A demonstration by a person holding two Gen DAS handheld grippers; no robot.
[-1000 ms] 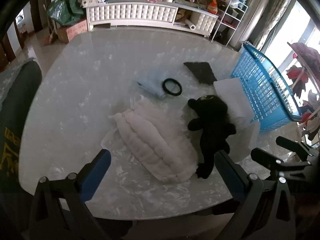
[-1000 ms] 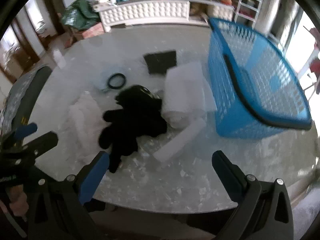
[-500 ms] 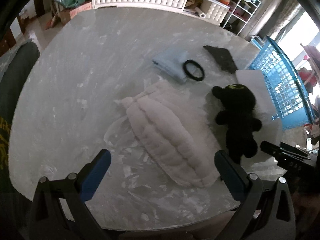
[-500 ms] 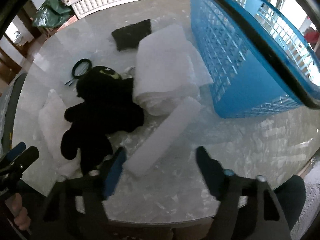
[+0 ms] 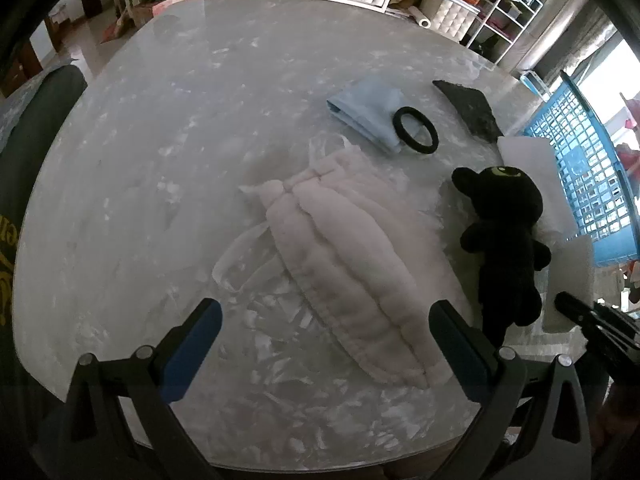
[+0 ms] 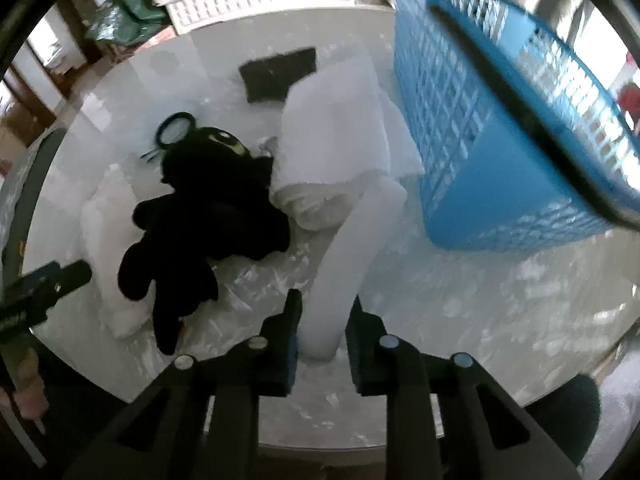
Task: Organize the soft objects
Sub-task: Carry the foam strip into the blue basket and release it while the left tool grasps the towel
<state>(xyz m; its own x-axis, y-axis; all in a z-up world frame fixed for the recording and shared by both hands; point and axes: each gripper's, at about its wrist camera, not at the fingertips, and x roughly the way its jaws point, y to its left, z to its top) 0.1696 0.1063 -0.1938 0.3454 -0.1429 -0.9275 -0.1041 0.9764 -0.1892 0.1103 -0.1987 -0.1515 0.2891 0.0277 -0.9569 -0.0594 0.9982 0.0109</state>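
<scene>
Left wrist view: the left gripper hangs over the marble table with its jaws spread wide and nothing between them. Just past its fingers lies a white quilted pad. To the right of that sits a black plush toy, lying partly on a white foam sheet. Farther back are a folded blue cloth with a black hair tie resting on its edge, and a dark flat pad. The blue basket stands at the table's right edge. The tip of the right gripper shows at the far right of this view.

Right wrist view: the right gripper has just been closing, and its jaws now press on the near end of a white foam strip. The strip runs away from the jaws toward a folded white towel and lies just beside the basket. The plush toy lies to the left, touching the towel.

Progress, as I judge it: hardly begun. The part of the basket that shows holds nothing, and 7 soft things are spread on the table. Only the foam strip is gripped, and it rests on the table, not yet lifted. Everything else is left to collect.
</scene>
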